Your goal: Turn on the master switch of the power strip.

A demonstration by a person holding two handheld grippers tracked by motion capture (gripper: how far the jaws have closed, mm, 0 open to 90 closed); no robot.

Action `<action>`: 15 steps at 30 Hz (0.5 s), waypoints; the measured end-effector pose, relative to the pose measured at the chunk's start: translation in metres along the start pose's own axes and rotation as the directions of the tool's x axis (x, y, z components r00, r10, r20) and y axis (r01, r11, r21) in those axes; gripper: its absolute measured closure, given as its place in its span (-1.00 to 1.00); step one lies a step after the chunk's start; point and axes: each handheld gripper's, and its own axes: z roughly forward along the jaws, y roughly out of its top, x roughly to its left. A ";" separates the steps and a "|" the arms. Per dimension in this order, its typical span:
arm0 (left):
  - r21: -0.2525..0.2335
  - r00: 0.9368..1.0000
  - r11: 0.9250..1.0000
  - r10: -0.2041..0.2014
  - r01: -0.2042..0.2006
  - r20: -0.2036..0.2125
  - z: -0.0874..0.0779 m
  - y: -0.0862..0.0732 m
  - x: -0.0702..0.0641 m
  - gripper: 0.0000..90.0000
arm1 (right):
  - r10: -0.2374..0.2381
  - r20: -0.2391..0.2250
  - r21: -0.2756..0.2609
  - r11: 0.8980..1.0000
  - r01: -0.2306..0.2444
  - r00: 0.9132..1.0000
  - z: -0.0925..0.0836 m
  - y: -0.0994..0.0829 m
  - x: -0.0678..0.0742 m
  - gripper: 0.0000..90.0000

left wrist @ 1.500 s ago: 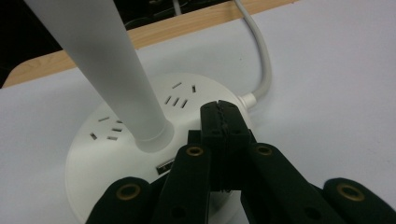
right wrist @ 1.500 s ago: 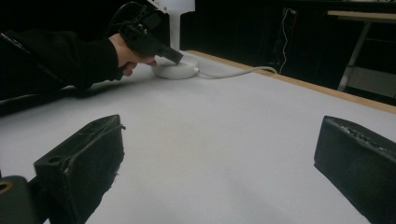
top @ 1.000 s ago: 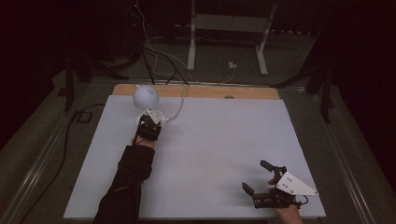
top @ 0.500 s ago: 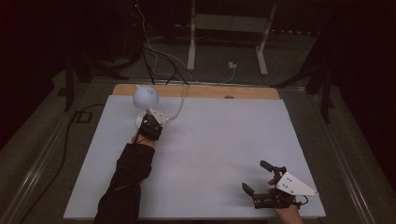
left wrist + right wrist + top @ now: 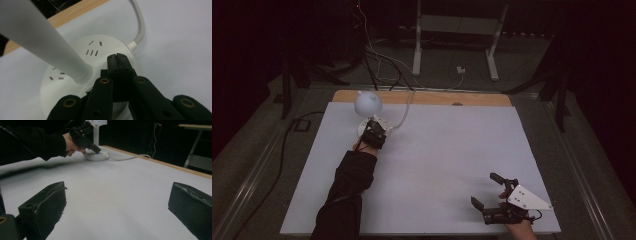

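The right gripper (image 5: pixel 492 192) sits at the near right corner of the white table (image 5: pixel 452 160), held by a hand (image 5: pixel 518 227), jaws spread wide with nothing between them. Farther off, at the far left, the left gripper (image 5: pixel 117 58) has its jaws pressed together, tips resting on top of the round white lamp base (image 5: pixel 105 48), beside the stem (image 5: pixel 45 40). Beyond it stand the globe shade (image 5: pixel 367 102) and the white cable (image 5: pixel 404 112), which runs from the base toward the table's wooden far edge (image 5: pixel 437 97).

lamp base (image 5: pixel 373 126) far-left on table (image 5: pixel 452 165) | cord (image 5: pixel 404 111) behind it
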 end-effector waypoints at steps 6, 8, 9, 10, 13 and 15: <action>-0.001 0.999 0.999 -0.033 0.033 -0.006 -0.001 0.003 0.000 1.00 | 0.002 0.002 -0.002 1.000 -0.002 1.000 0.000 0.000 -0.001 -0.97; -0.015 0.999 0.999 -0.044 0.044 -0.007 -0.002 0.002 0.002 1.00 | 0.002 0.004 -0.002 1.000 -0.002 1.000 0.000 0.000 -0.001 -0.97; -0.018 0.998 0.998 -0.058 0.058 0.011 -0.002 0.002 0.003 1.00 | 0.005 0.006 -0.003 1.000 -0.005 1.000 -0.001 0.000 -0.001 -0.97; -0.026 0.998 0.998 -0.056 0.056 0.011 -0.003 0.002 0.004 1.00 | 0.005 0.006 -0.003 1.000 -0.005 1.000 -0.001 0.000 -0.001 -0.97; -0.029 0.998 0.998 -0.060 0.060 0.019 -0.006 0.003 0.003 1.00 | 0.006 0.009 -0.003 1.000 -0.006 1.000 -0.001 0.000 -0.002 -0.97; -0.037 0.997 0.997 -0.070 0.071 0.026 -0.008 0.004 0.002 1.00 | 0.004 0.009 -0.004 1.000 -0.004 1.000 -0.001 0.000 -0.002 -0.97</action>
